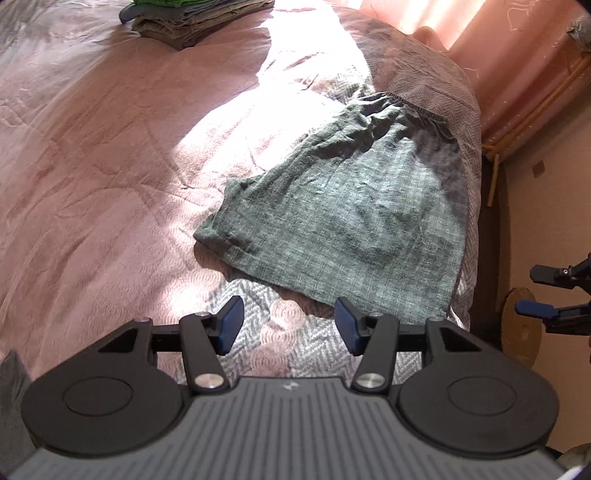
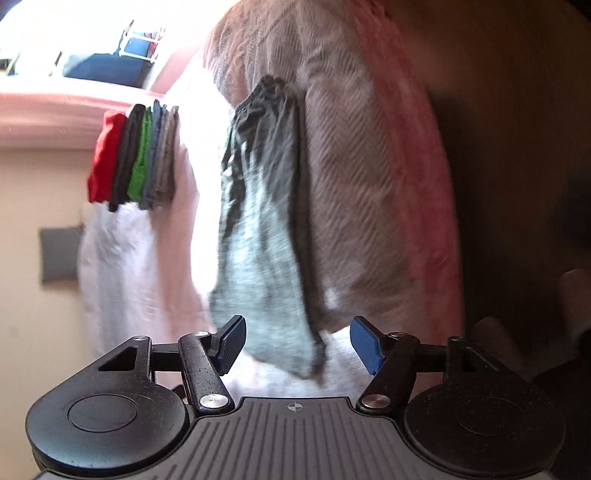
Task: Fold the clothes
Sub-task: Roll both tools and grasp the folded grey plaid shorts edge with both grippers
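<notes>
1. Grey shorts (image 1: 343, 206) are seen lying crumpled on the bed (image 1: 92, 166), right of centre.
2. Left tongs (image 1: 290, 325) are held wide, empty, just below the hem.
3. Right tongs (image 2: 297, 341) are spread wide, gripping nothing.
4. A folded stack (image 1: 195, 18) sits upper left.

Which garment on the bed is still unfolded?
The grey-green shorts, spread flat near the bed edge before the open left gripper; the others sit folded in a stack.

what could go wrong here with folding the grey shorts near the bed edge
The grey shorts lie right at the bed's edge, so a tug might slide them off. The waistband is bunched, so a fold may set creases. Both the left gripper and the right gripper are open and empty.
</notes>
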Demonstrator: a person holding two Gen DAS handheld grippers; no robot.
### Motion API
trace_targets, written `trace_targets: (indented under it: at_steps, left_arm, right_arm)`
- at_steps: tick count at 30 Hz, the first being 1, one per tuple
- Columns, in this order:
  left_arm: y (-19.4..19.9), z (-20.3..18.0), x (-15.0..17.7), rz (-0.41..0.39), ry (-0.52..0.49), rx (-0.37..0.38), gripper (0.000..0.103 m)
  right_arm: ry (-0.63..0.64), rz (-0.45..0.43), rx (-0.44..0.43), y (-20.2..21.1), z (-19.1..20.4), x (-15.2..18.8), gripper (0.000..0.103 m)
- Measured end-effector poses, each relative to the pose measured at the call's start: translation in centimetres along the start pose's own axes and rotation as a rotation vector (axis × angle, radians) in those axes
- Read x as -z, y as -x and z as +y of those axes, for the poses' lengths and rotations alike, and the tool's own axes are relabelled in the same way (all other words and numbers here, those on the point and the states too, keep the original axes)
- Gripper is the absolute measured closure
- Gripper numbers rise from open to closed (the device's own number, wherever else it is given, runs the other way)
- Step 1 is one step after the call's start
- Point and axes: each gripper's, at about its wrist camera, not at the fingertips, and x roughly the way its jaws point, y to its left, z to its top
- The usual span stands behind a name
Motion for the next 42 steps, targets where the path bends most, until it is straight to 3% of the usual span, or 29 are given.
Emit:
trace_targets:
  at_steps: [5,6,8,12,18,21,26,33,35,38,39,42]
  left_arm:
    - [-2.8,3.1,-1.8,0.036,-0.029,0.093,0.054]
    - [-3.3,3.9,-2.1,0.045,-0.028,0.107,0.054]
    - [-4.3,5.6,-2.6,0.060,-0.024,0.136,0.054]
    - [-6.0,9.2,-3.7,0.075,0.003,0.200,0.054]
    - [-9.5,14.1,-6.2,0.103,0.056,0.353,0.054]
    - [-11.8,15.5,-7.4,0.127,0.046,0.379,0.054]
    - [-15.1,15.6,-9.0,0.167,0.018,0.487,0.054]
    - [-18.3,16.1,-8.4,0.256,0.050,0.594,0.056]
    - [-18.6,16.5,-8.1,0.271,0.079,0.615,0.060]
    - [-19.0,16.9,-7.8,0.290,0.110,0.618,0.075]
    - [-19.2,16.9,-7.7,0.299,0.123,0.612,0.091]
    - [-19.1,17.0,-7.7,0.308,0.163,0.614,0.097]
  right_arm:
    - [-0.112,0.046,-0.085,-4.3,-1.1,1.5,0.037]
    - [-0.123,0.047,-0.082,-4.9,-1.5,1.6,0.038]
    - [-0.145,0.047,-0.075,-6.2,-2.1,1.8,0.051]
    - [-0.174,0.016,-0.094,-7.7,-3.3,1.8,0.056]
    - [-0.152,-0.008,-0.128,-8.8,-3.5,2.3,0.062]
    - [-0.161,-0.014,-0.138,-9.0,-3.9,2.5,0.062]
    - [-0.150,-0.020,-0.158,-9.2,-4.1,2.8,0.062]
    - [-0.119,-0.023,-0.180,-9.8,-4.0,3.2,0.062]
    - [-0.112,-0.021,-0.185,-9.8,-4.1,3.3,0.063]
    - [-0.107,0.001,-0.168,-10.1,-4.4,3.2,0.091]
    - [-0.104,0.008,-0.167,-10.1,-4.6,3.1,0.094]
    - [-0.110,0.032,-0.171,-9.8,-4.6,2.8,0.099]
